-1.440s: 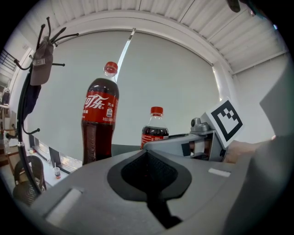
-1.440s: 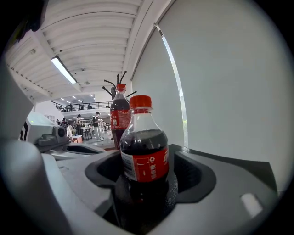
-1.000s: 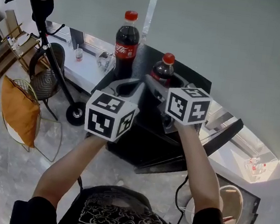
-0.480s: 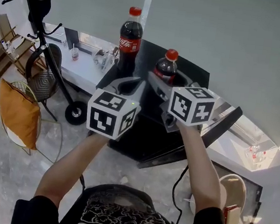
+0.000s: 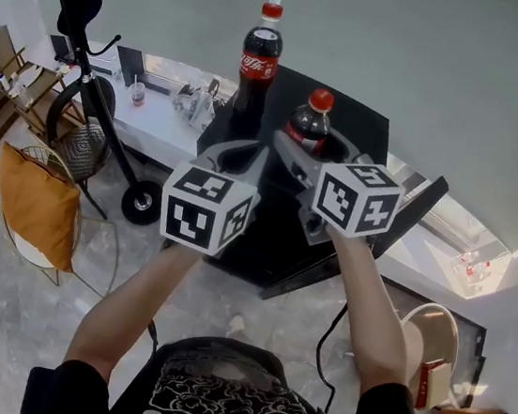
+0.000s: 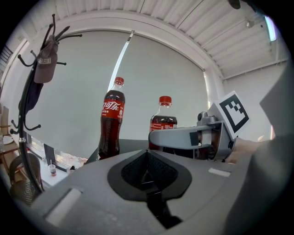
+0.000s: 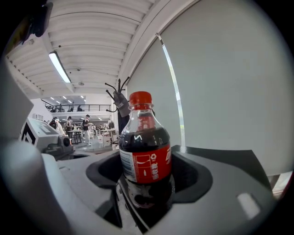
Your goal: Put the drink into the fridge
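Note:
A small cola bottle [image 5: 309,127] with a red cap stands upright between the jaws of my right gripper [image 5: 310,165], which is shut on it. The right gripper view shows its red label [image 7: 146,161] filling the notch of the gripper [image 7: 147,195]. My left gripper [image 5: 237,158] is just left of it, shut with nothing in it [image 6: 147,176]. A tall cola bottle [image 5: 258,54] stands on top of the black fridge [image 5: 355,124], beyond both grippers. It also appears in the left gripper view [image 6: 111,124]. The fridge door [image 5: 397,237] hangs ajar at the right.
A coat rack [image 5: 79,26] with a cap stands at the far left. A wire chair with an orange cushion [image 5: 37,205] sits below it, with a scooter wheel [image 5: 141,203] nearby. A white counter [image 5: 157,117] adjoins the fridge. A white stool [image 5: 426,342] is at the lower right.
The fridge and the tall bottle have slid up and to the right in the head view. Both grippers keep their places, and the small bottle stays in the right one.

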The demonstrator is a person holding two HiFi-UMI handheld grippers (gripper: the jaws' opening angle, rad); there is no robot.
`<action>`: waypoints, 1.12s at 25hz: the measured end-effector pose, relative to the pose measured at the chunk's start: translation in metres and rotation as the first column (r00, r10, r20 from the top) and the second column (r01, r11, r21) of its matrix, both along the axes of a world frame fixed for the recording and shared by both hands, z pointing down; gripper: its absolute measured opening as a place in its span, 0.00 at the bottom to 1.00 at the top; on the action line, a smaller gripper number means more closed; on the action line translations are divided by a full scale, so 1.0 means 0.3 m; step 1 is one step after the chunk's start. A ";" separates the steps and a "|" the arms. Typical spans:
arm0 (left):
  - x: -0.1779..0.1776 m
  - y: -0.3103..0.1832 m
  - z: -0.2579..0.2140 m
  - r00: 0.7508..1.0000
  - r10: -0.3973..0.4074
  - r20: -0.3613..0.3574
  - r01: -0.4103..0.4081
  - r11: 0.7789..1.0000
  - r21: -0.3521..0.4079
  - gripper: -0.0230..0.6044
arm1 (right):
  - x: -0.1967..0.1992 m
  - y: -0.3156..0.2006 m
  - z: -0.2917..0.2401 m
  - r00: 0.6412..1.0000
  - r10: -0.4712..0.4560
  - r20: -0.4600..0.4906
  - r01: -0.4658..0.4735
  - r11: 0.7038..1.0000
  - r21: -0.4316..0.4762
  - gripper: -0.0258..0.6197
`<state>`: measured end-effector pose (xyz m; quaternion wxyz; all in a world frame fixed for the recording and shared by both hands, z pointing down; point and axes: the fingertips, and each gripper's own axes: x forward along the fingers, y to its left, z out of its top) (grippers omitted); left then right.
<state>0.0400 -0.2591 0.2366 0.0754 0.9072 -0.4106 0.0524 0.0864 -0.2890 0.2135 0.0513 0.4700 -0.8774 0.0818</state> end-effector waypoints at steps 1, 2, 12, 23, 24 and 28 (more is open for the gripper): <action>-0.008 0.015 0.002 1.000 0.003 -0.001 -0.003 1.000 -0.002 0.04 | -0.010 0.016 0.000 1.000 0.003 0.001 -0.003 1.000 0.000 0.53; -0.016 0.030 0.004 1.000 0.007 -0.001 -0.007 1.000 -0.004 0.04 | -0.018 0.033 0.000 1.000 0.005 0.003 -0.005 1.000 0.001 0.53; -0.099 0.173 0.052 0.999 0.034 -0.001 -0.034 0.999 -0.017 0.04 | -0.104 0.197 0.016 0.999 0.027 0.023 -0.028 1.000 0.014 0.53; -0.121 0.260 0.154 0.999 0.043 -0.002 -0.043 0.998 -0.043 0.04 | -0.156 0.331 0.119 1.000 0.014 0.018 -0.015 0.999 0.044 0.53; -0.119 0.265 0.169 0.999 0.044 0.000 -0.044 0.998 -0.048 0.04 | -0.155 0.338 0.134 1.000 0.015 0.023 -0.016 0.999 0.041 0.53; -0.113 0.281 0.241 0.999 0.045 0.007 -0.044 0.997 -0.070 0.04 | -0.138 0.362 0.202 0.999 0.029 0.030 -0.030 0.999 0.040 0.53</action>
